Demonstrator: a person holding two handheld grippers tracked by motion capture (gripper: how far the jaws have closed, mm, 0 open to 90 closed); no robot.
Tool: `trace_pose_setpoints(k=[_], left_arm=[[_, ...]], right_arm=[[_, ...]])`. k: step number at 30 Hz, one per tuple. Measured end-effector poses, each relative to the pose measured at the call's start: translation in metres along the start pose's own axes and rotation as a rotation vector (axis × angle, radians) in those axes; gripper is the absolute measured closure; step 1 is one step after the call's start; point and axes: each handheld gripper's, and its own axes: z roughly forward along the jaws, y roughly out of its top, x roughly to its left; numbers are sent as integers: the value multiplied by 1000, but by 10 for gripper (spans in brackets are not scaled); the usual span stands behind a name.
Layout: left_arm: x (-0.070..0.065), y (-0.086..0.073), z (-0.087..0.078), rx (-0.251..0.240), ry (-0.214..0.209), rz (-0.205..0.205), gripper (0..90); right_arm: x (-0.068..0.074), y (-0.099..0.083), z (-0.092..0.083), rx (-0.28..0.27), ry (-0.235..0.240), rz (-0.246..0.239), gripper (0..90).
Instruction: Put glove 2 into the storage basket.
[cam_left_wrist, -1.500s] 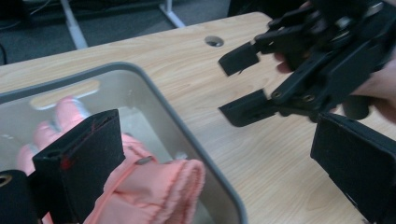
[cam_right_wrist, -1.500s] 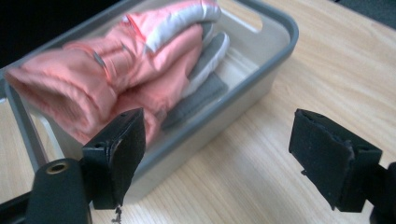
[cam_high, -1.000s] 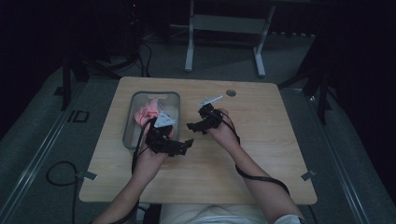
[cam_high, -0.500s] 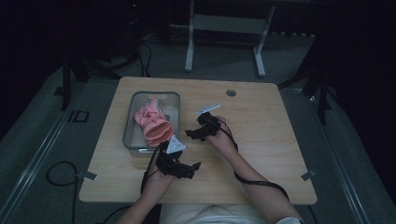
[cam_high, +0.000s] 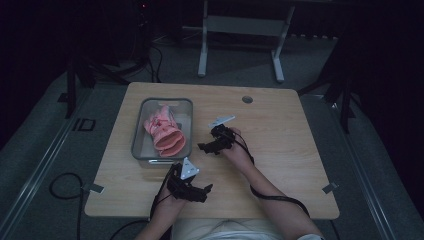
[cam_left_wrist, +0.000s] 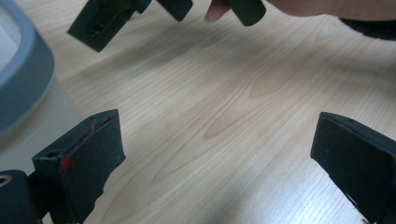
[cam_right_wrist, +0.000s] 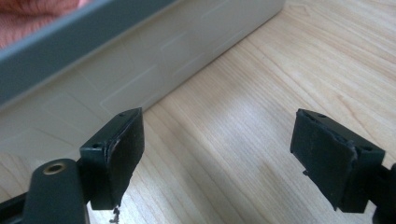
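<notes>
Pink ribbed fabric glove (cam_high: 164, 131), probably soft and floppy, lies inside the grey plastic bin (cam_high: 138, 131); pinch its cuff. Beside that bin, your left gripper (cam_high: 194, 192) and right gripper (cam_high: 206, 147) gape empty.

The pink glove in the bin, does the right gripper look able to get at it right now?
Probably yes. The right gripper sits open beside the bin, the bin has no lid, and the pink glove lies exposed on top. It would have to lift over the rim first.
</notes>
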Motion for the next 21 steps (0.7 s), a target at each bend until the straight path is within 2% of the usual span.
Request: trace_pose_setpoints(k=[3,7,8,14,17,21], left_arm=[[-1,-4,-2,-3,-14,3,20],[-4,-9,-2,5,27,35,20],[-4,-10,-2,5,26,37,19],[0,-14,0,-1,17,39,20],[1,-15,2,4,22,40,19],[3,-17,3,10,20,30,20]], right_arm=[[1,-3,0,-27,3,2,162],[0,-6,0,-40,1,5,157],[-1,-6,1,-37,3,11,150],[-3,-12,0,-62,-36,19,140],[-5,-15,-1,-91,-47,22,140],[-7,-18,-1,-96,-54,28,140]])
